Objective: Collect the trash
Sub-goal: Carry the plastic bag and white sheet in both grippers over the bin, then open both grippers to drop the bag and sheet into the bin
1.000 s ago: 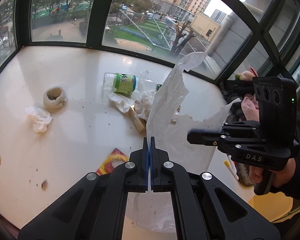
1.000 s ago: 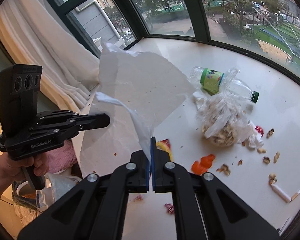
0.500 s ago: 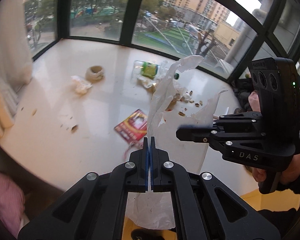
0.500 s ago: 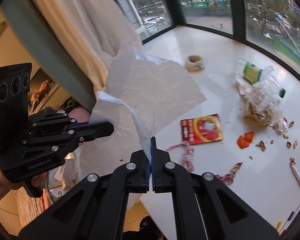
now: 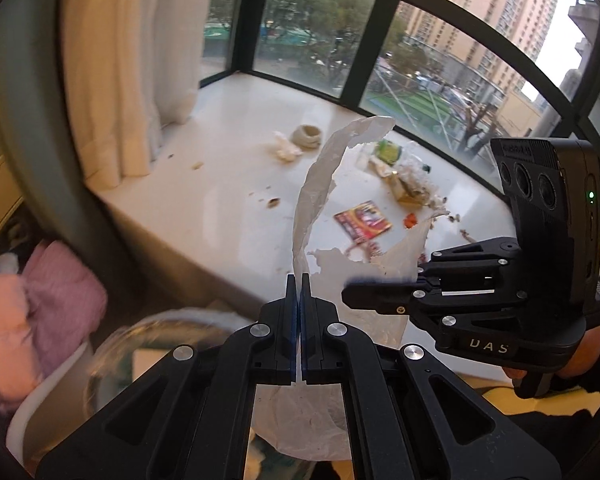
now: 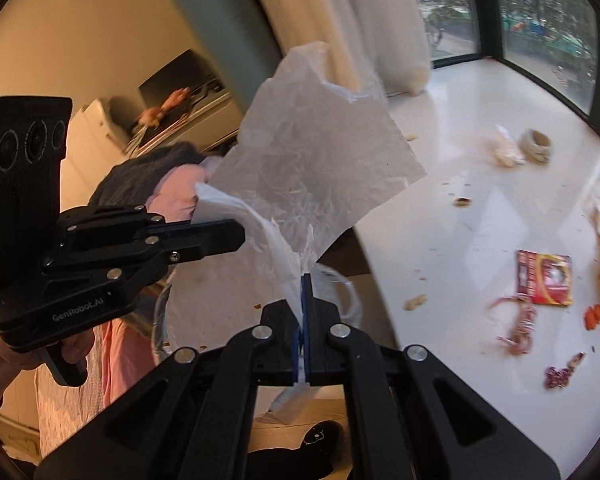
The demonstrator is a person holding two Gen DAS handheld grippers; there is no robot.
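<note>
left gripper (image 5: 298,280): clamping plastic bag (image 6: 311,168) edge, lower centre | right gripper (image 6: 303,280): clamping opposite bag edge, lower centre | bag hanging mid-frame between both, over bin (image 5: 112,344) at lower left

Two grippers, the left gripper (image 5: 298,280) and the right gripper (image 6: 304,280), share one plastic bag (image 6: 311,168). The sill (image 5: 236,160) carries one red wrapper (image 5: 362,220), one bottle (image 5: 387,152), one tape roll (image 5: 307,137).

I see: cream curtain (image 5: 132,80) at the window (image 5: 315,36); pink clothing (image 5: 32,304) heaped left of the white surface (image 5: 228,168).
</note>
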